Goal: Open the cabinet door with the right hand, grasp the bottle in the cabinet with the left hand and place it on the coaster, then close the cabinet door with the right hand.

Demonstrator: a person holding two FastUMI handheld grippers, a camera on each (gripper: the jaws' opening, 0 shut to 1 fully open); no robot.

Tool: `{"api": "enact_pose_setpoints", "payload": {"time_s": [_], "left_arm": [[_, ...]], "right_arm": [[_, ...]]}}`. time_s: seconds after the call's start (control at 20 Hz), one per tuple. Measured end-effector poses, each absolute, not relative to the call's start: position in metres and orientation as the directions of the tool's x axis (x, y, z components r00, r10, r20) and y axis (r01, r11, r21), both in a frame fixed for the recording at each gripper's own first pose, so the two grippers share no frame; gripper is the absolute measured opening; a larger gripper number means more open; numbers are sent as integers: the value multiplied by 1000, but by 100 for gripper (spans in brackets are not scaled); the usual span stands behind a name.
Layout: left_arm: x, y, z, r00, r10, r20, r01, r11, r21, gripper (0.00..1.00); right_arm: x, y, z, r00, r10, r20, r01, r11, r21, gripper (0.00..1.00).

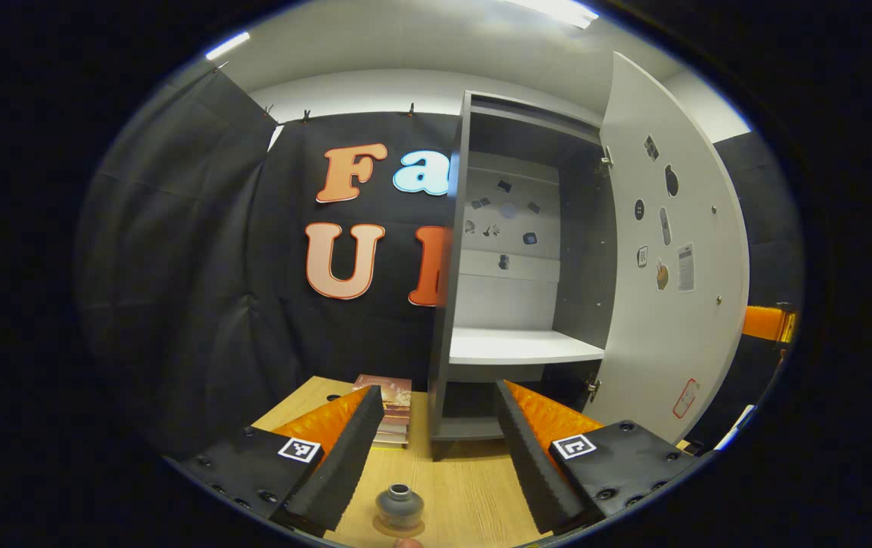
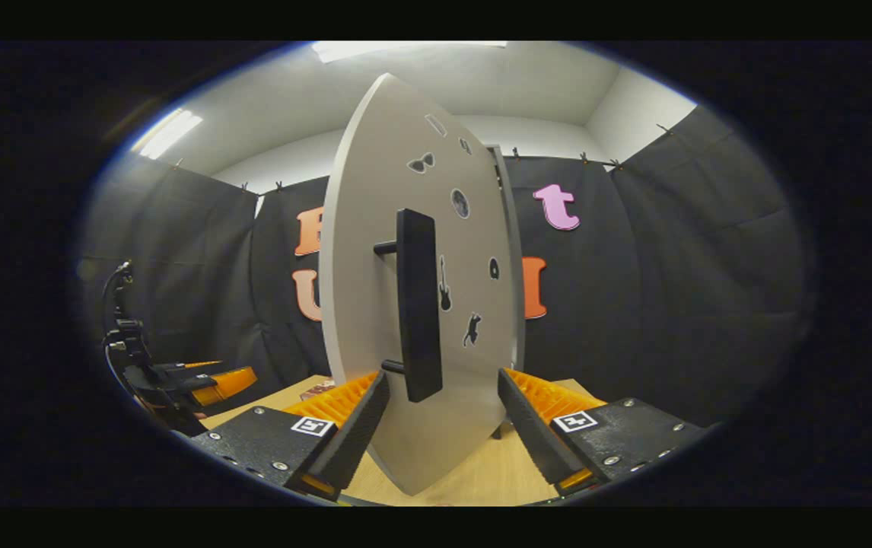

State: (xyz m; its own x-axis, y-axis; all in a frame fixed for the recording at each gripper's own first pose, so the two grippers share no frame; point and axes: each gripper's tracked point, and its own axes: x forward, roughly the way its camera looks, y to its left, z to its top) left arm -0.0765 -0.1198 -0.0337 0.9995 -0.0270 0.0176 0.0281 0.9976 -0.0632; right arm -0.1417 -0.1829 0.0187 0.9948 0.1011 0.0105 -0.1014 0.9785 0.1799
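Observation:
The grey cabinet (image 1: 447, 304) stands with its white door (image 1: 672, 304) swung wide to the right, and its white shelf (image 1: 520, 346) is bare. A small grey bottle (image 1: 399, 505) stands upright on a round brown coaster (image 1: 386, 527) on the wooden table, low between my fingers and nearer than their tips. My left gripper (image 1: 436, 449) is open and holds nothing. In the right gripper view the door (image 2: 375, 251) faces me with its black bar handle (image 2: 417, 304). My right gripper (image 2: 442, 407) is open, its fingers standing either side of the handle's lower end without pressing on it.
A stack of books (image 1: 390, 415) lies on the table (image 1: 474, 487) just left of the cabinet. Black cloth walls close the booth behind and at both sides. The left gripper (image 2: 177, 380) shows at the far left of the right gripper view.

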Motion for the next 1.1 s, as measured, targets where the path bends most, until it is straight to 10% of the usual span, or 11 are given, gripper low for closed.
{"api": "enact_pose_setpoints", "payload": {"time_s": [1.1], "left_arm": [[44, -1, -38, 994, -105, 35, 106, 994, -26, 95]], "right_arm": [[46, -42, 19, 994, 109, 12, -109, 963, 248, 91]]}}
